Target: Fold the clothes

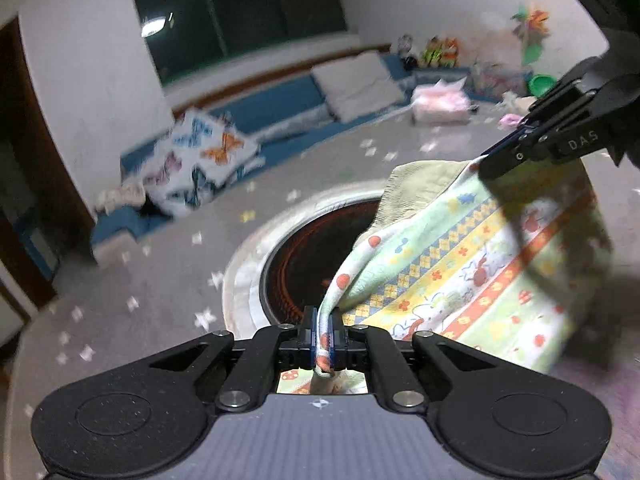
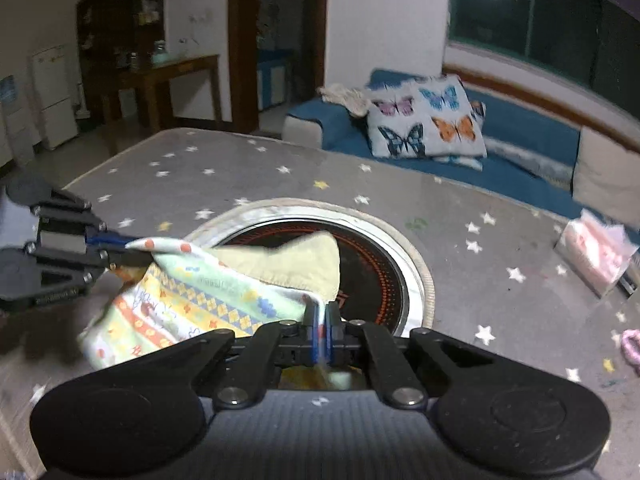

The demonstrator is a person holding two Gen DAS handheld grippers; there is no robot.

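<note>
A small child's garment (image 1: 460, 264), pale green with yellow, orange and blue patterned bands and a ribbed green hem, hangs between my two grippers above the table. My left gripper (image 1: 325, 330) is shut on one edge of it. My right gripper (image 2: 322, 322) is shut on another edge of the garment (image 2: 208, 296). In the left wrist view the right gripper (image 1: 486, 158) pinches the cloth at the upper right. In the right wrist view the left gripper (image 2: 128, 246) pinches it at the left. The cloth sags between them.
The table (image 2: 500, 312) has a grey cover with stars and a round black cooktop (image 2: 372, 276) set in its middle, under the garment. A pink folded bundle (image 2: 596, 252) lies at the right. A blue sofa (image 2: 516, 160) with butterfly cushions stands behind.
</note>
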